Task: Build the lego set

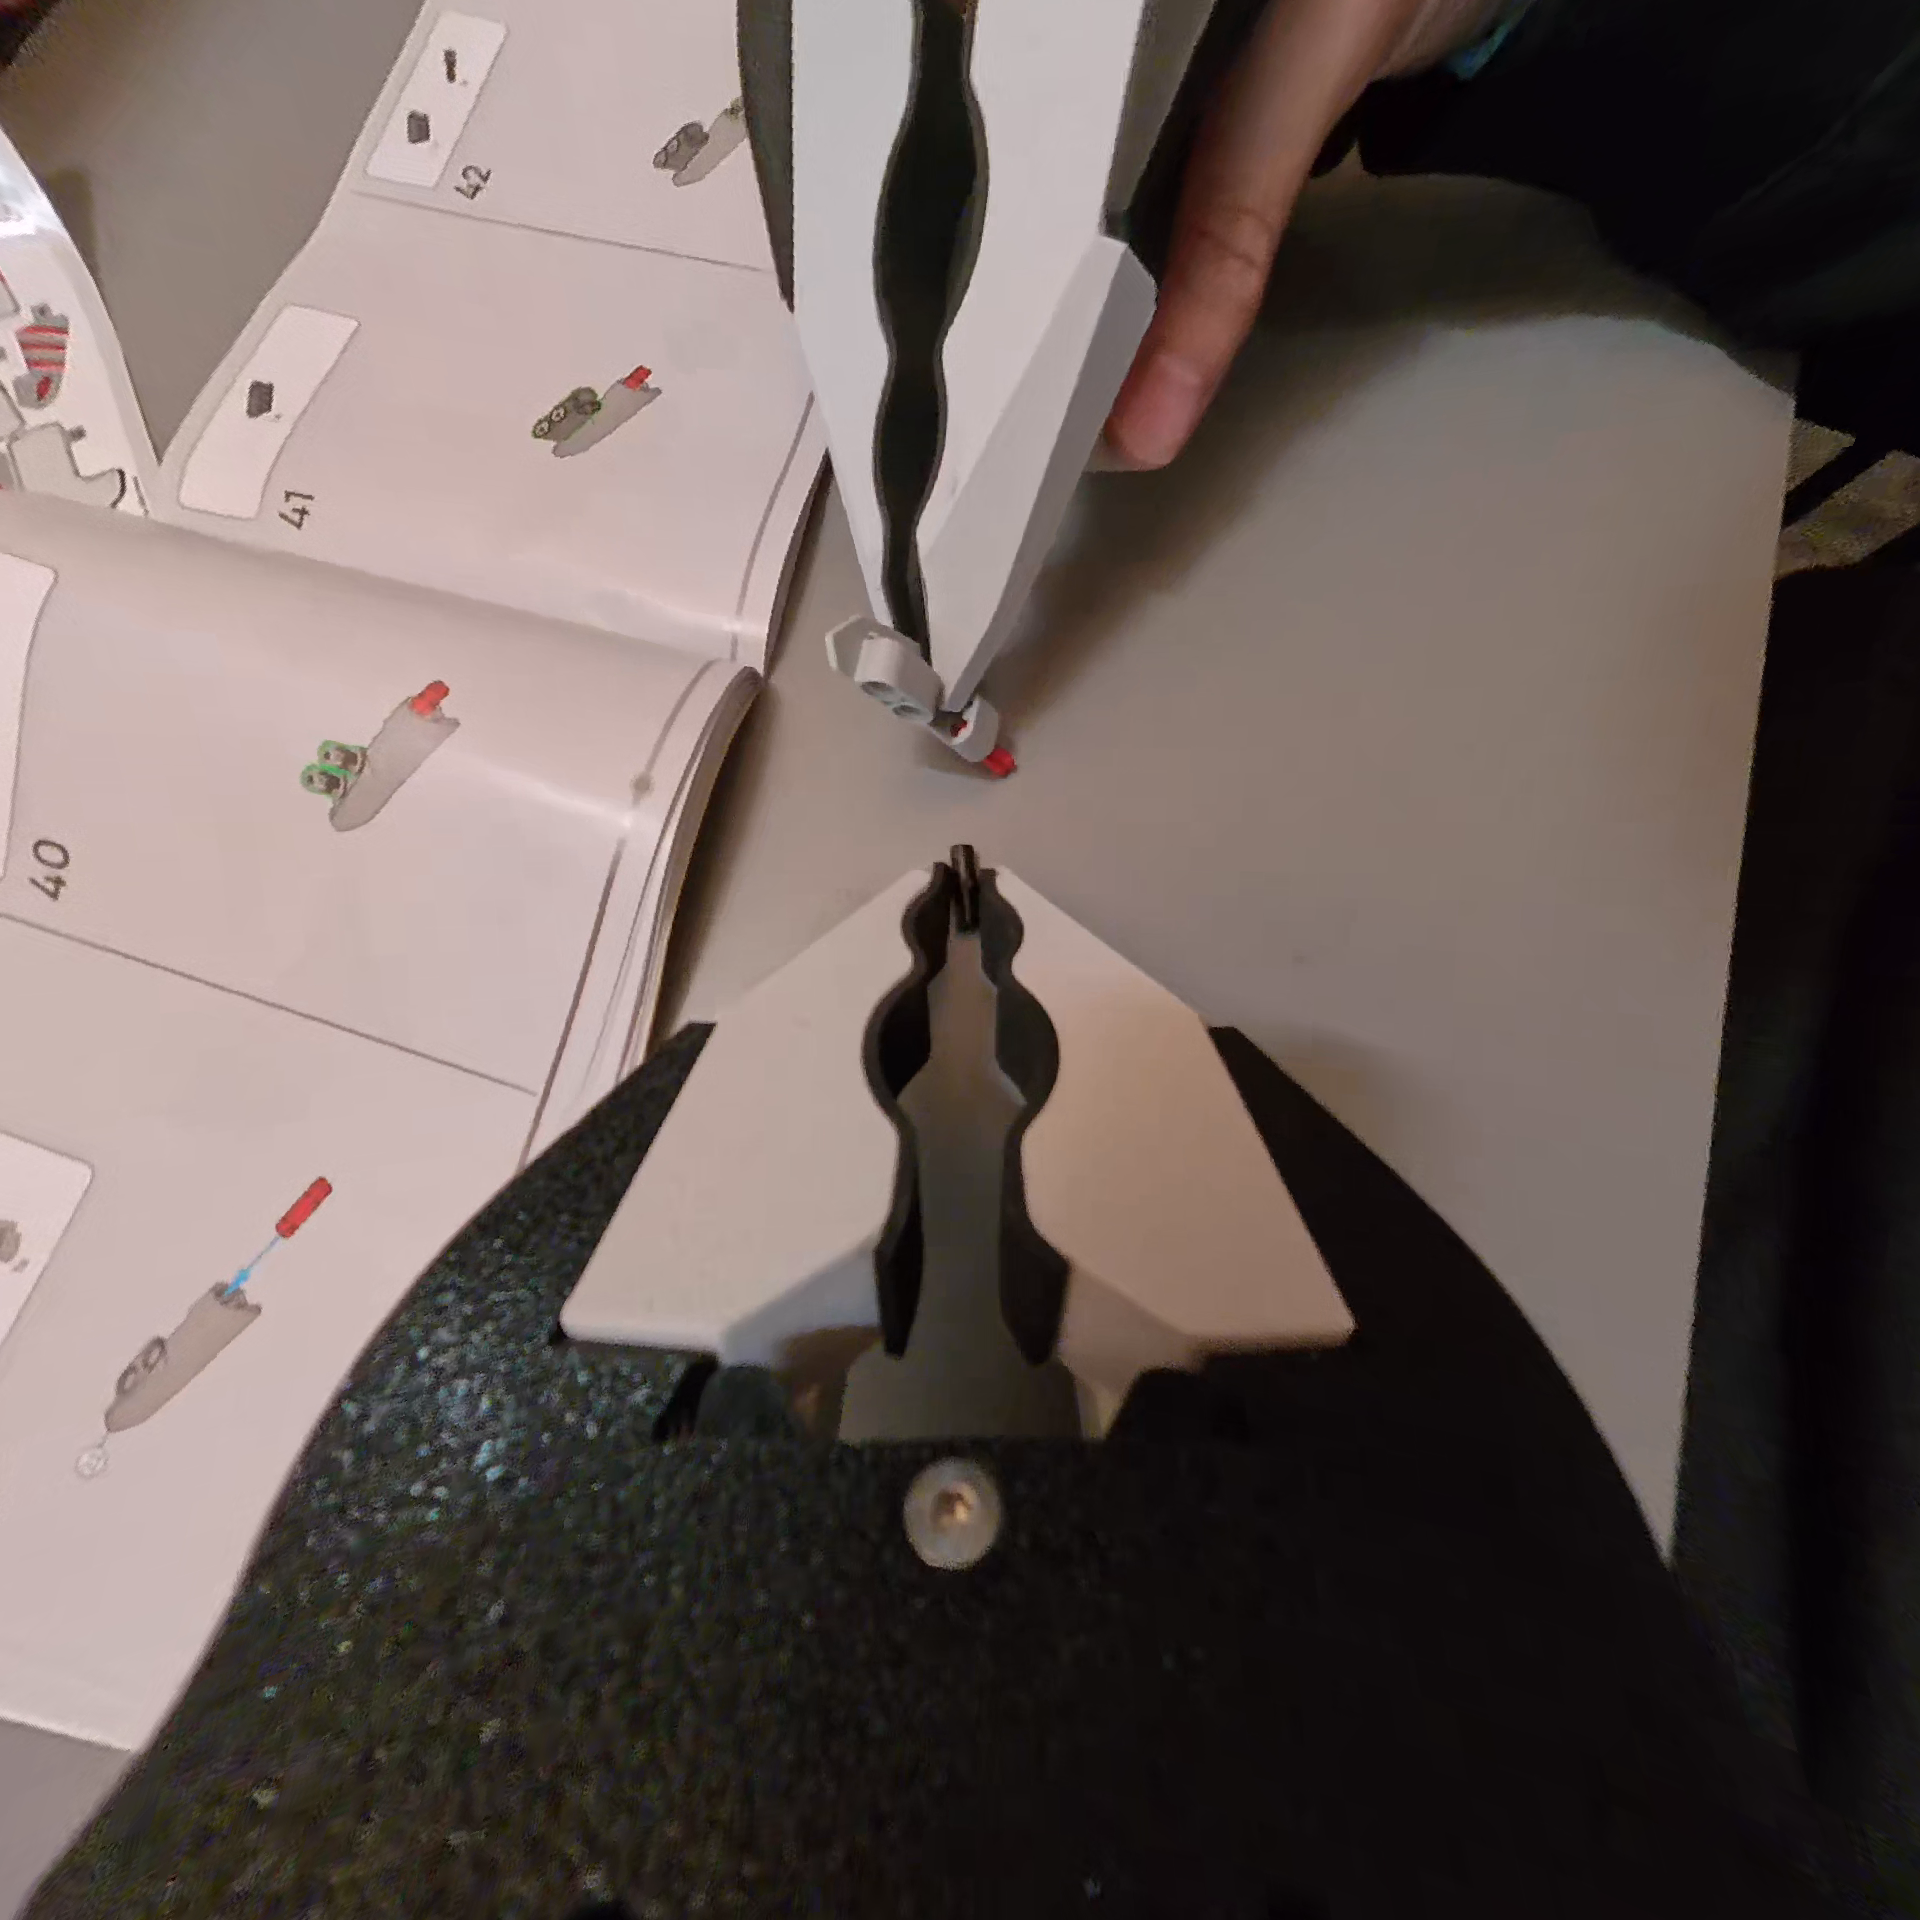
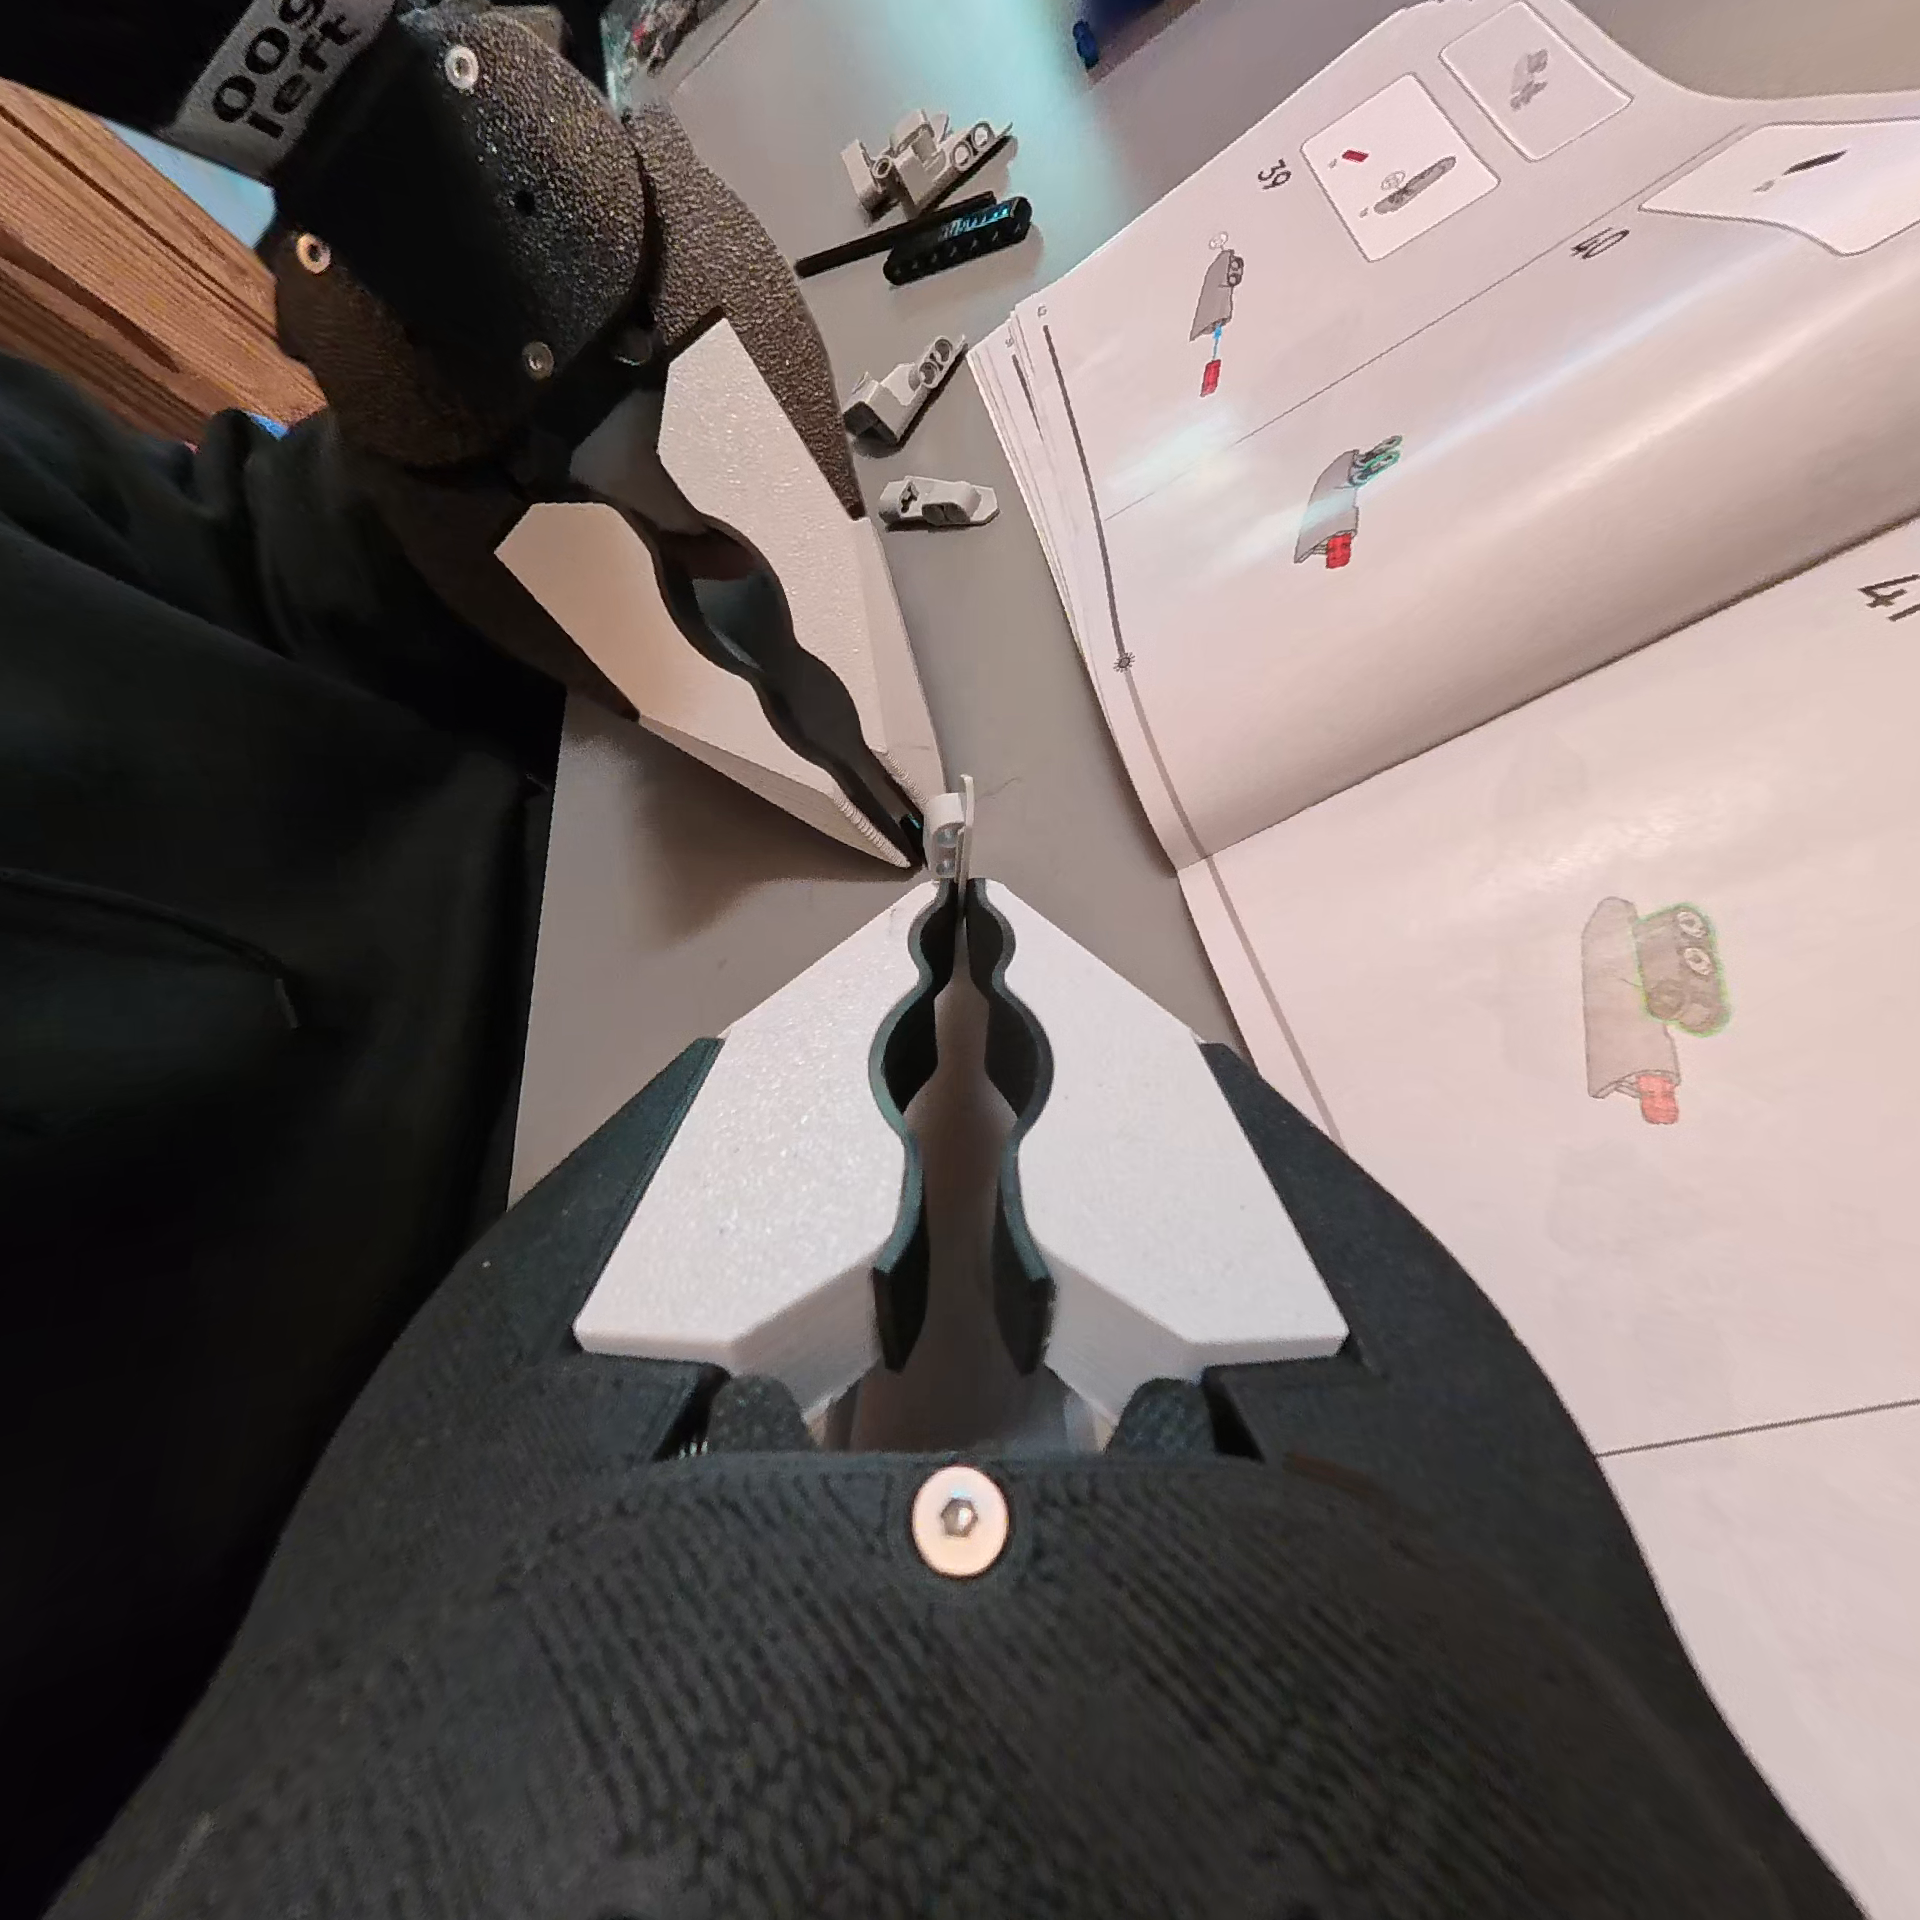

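Holding the grey piece (image 1: 909,691) steady is the right gripper's (image 1: 951,707) job here: its tips are closed on the small grey part with a red axle (image 1: 1001,762) poking out of its end, low over the table (image 1: 1351,727) just beside the manual's (image 1: 416,675) edge. Facing it, the left gripper (image 1: 961,883) is pinched shut on a short black pin (image 1: 961,878), whose tip sticks out past the fingers and stands a little apart from the grey piece. To my eye the step is pushing that pin into one of the round holes in the grey part. Doing it well means lining the pin's axis with the hole before any push; in the right wrist view the holes (image 2: 948,836) face roughly toward the left gripper (image 2: 904,831), which helps. The push should be straight and gentle, since the pin is held only at the very tips and could pivot or pop free. The right gripper should brace against the push, perhaps resting the piece on the table. Spare grey parts (image 2: 935,499) and a black beam (image 2: 961,239) lie farther along the table, well clear.
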